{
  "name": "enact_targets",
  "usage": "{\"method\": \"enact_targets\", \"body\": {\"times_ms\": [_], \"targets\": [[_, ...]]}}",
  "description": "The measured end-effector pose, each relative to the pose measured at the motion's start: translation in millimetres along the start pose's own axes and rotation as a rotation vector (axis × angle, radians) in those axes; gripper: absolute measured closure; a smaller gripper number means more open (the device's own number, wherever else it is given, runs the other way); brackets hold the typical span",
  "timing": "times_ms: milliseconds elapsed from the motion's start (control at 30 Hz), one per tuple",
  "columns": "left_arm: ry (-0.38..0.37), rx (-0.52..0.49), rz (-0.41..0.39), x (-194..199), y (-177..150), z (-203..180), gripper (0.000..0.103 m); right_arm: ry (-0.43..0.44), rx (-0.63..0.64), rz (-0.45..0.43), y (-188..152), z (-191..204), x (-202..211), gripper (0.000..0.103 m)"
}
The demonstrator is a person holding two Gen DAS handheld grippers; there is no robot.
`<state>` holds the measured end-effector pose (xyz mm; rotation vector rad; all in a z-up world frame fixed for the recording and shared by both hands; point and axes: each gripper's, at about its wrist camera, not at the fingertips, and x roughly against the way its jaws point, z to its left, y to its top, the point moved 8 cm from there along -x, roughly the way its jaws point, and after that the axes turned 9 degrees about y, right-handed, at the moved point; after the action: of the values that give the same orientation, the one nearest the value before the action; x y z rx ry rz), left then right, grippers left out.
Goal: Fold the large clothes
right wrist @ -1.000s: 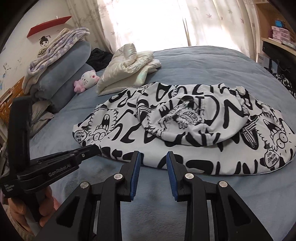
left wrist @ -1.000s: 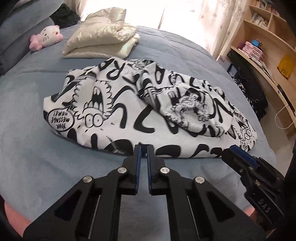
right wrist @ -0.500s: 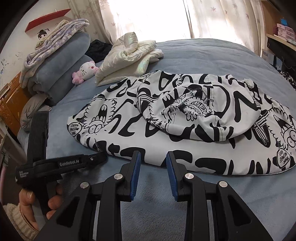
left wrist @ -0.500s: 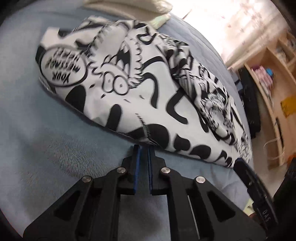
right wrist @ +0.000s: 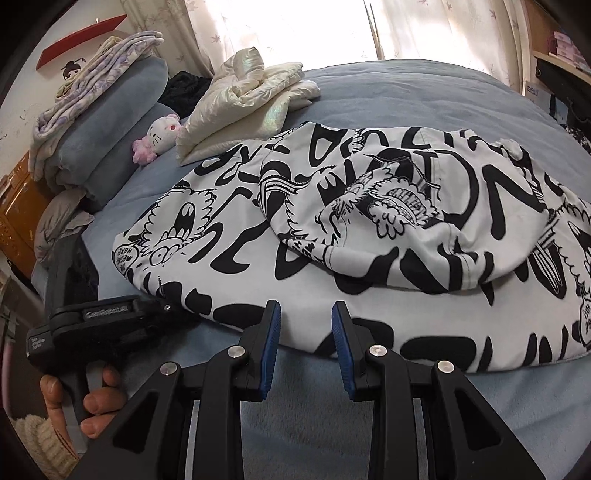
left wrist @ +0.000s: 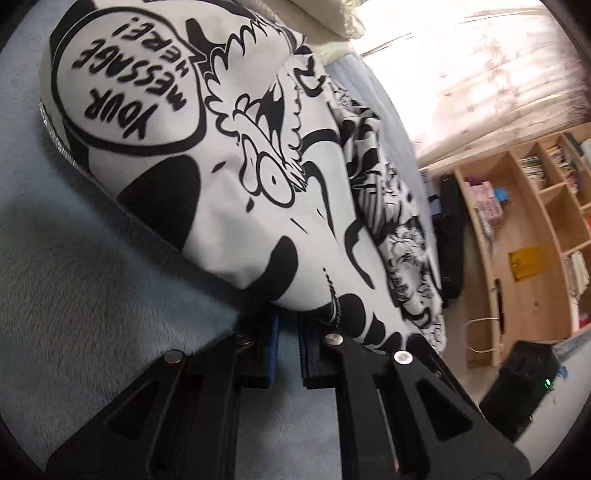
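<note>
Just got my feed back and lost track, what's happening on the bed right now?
A person holds a gripper in each hand at the near hem of a black-and-white printed garment spread on the blue bed. The left gripper is nearly shut, its tips at the hem's edge near the corner; whether it pinches cloth cannot be told. The right gripper is open, its tips at the hem further along, gripping nothing. No fold is made yet.

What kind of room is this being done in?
Most likely a bedroom at home. The printed garment lies on a bed with a blue cover, pillows and a soft toy sit at its head, and wooden shelves stand by the curtained window.
</note>
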<state>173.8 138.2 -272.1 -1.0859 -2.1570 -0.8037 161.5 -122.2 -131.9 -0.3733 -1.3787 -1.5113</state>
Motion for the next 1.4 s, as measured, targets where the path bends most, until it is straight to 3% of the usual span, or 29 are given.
{"method": "enact_targets", "body": {"times_ms": [200, 467, 533, 633, 1000, 1167, 1267, 1400], "targets": [[-0.091, 0.026, 0.016, 5, -3, -1, 0.097, 0.015, -0.001, -0.004, 5, 2, -7, 0.074], [-0.131, 0.073, 0.006, 27, -7, 3, 0.095, 0.029, -0.021, 0.002, 4, 1, -10, 0.074], [-0.161, 0.074, -0.024, 43, -9, 5, 0.065, 0.032, -0.023, -0.001, 4, 1, -10, 0.074], [-0.192, 0.083, -0.077, 57, -2, 4, 0.047, 0.035, -0.03, -0.004, 2, 4, -9, 0.074], [-0.084, 0.128, -0.113, 11, 36, 10, 0.047, 0.025, -0.043, -0.024, 7, 2, -5, 0.074], [-0.065, 0.172, -0.123, -13, 67, 6, 0.047, 0.009, -0.062, -0.065, 30, -8, -7, 0.074], [-0.03, 0.181, -0.167, -17, 83, 3, 0.047, -0.034, -0.046, -0.105, 53, -17, -7, 0.08], [0.089, 0.106, -0.225, -15, 95, -7, 0.068, -0.096, -0.039, -0.135, 82, -35, -14, 0.083]]}}
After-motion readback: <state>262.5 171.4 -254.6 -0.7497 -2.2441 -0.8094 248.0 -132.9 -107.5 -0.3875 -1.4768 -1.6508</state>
